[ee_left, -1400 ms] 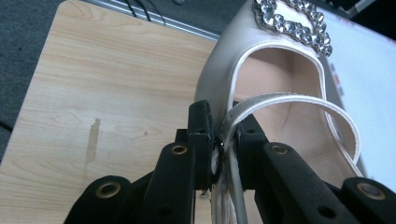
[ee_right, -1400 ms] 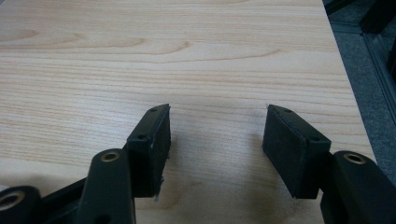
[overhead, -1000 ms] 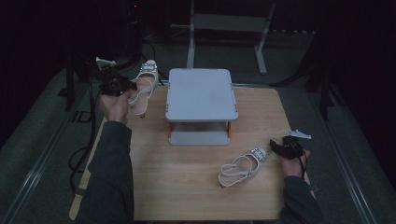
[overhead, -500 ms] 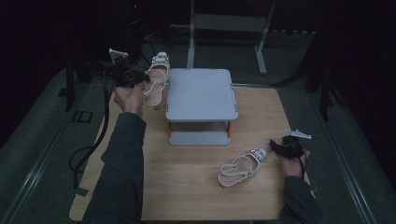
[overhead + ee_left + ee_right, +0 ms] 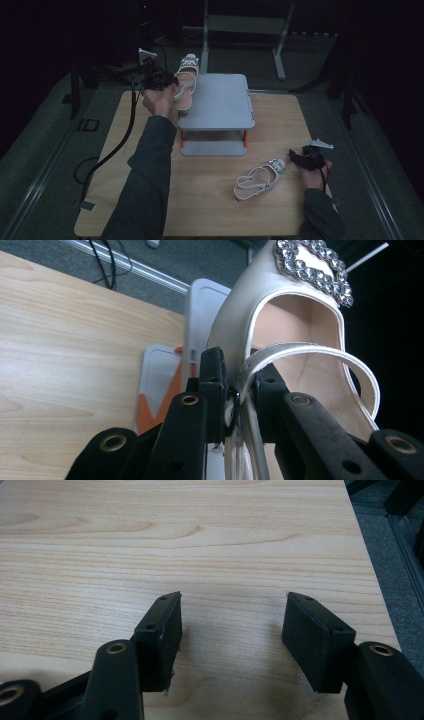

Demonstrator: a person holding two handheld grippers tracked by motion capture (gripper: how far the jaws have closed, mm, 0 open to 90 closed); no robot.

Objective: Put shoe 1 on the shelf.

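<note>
A cream sandal (image 5: 186, 82) with a rhinestone buckle (image 5: 312, 269) hangs in the air at the left rear corner of the grey two-tier rack (image 5: 218, 102). My left gripper (image 5: 166, 81) is shut on its thin strap (image 5: 245, 377), toe pointing away. The matching second sandal (image 5: 257, 181) lies on its side on the wooden table (image 5: 215, 200), front right. Just right of it my right gripper (image 5: 299, 159) rests open above bare wood, its pads (image 5: 165, 630) wide apart with nothing between them.
The rack has a lower shelf (image 5: 212, 148) on orange legs. A black cable (image 5: 120, 140) trails from the left gripper over the table's left edge. A metal stand (image 5: 245, 30) is on the floor behind the table. Dark floor surrounds the table.
My left gripper has carried the sandal rightward and away from me, from the table's left rear corner up beside the rack's top. The right gripper and second sandal have stayed still.
</note>
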